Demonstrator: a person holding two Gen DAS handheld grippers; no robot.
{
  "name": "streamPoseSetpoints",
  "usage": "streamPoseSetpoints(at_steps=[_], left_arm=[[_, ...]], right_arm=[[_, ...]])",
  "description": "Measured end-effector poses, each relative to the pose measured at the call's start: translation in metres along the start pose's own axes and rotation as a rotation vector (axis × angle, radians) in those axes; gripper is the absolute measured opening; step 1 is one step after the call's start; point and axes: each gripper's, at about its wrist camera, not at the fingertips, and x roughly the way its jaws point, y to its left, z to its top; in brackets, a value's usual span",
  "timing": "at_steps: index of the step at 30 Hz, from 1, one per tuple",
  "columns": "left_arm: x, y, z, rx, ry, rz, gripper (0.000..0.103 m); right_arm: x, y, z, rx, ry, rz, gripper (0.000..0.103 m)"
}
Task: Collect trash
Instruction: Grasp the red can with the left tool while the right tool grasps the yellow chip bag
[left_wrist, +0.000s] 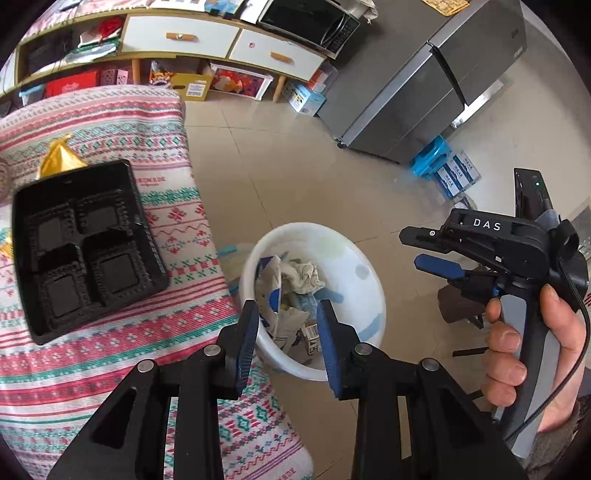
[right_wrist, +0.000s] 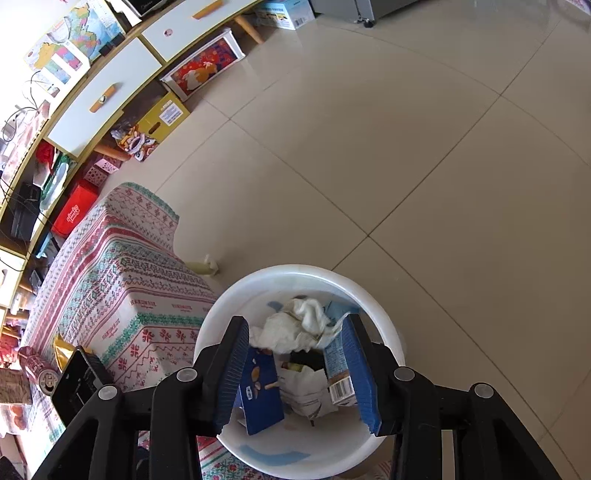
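A white bin (left_wrist: 365, 295) stands on the floor beside the table and holds crumpled paper (left_wrist: 306, 277), a blue carton and other wrappers. My left gripper (left_wrist: 288, 314) is open and empty above the bin's near rim. My right gripper (right_wrist: 295, 325) is open and empty directly over the bin (right_wrist: 384, 325), above the crumpled paper (right_wrist: 295, 325) and blue carton (right_wrist: 262, 391); it also shows in the left wrist view (left_wrist: 424, 247). A black plastic tray (left_wrist: 85, 247) and a gold wrapper (left_wrist: 59, 158) lie on the patterned tablecloth (left_wrist: 110, 369).
A red can (right_wrist: 37, 369), the gold wrapper (right_wrist: 61, 350) and the black tray (right_wrist: 79, 380) sit on the table in the right wrist view. A sideboard (left_wrist: 184, 37) with boxes beneath stands at the back, a grey fridge (left_wrist: 424, 92) to the right. A small pale object (right_wrist: 207, 266) lies on the floor.
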Motion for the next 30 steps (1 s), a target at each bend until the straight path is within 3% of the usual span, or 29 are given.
streamPoseSetpoints(at_steps=[4, 14, 16, 20, 25, 30], left_arm=[[-0.032, 0.028, 0.004, -0.028, -0.038, 0.049, 0.035], [-0.097, 0.143, 0.027, -0.242, -0.148, 0.191, 0.036], [-0.107, 0.168, 0.031, -0.301, -0.168, 0.207, 0.04], [-0.123, 0.215, 0.045, -0.435, -0.225, 0.246, 0.057], [-0.13, 0.276, 0.058, -0.635, -0.257, 0.197, 0.064], [-0.114, 0.312, 0.077, -0.746, -0.26, 0.157, 0.066]], right_arm=[[0.001, 0.012, -0.002, -0.027, -0.001, 0.012, 0.048], [0.006, 0.055, -0.012, -0.131, -0.001, 0.031, 0.055], [0.009, 0.063, -0.015, -0.153, 0.005, 0.033, 0.055], [0.014, 0.075, -0.018, -0.186, 0.017, 0.051, 0.057], [0.018, 0.097, -0.023, -0.25, 0.019, 0.07, 0.062], [0.03, 0.134, -0.031, -0.333, 0.04, 0.113, 0.066]])
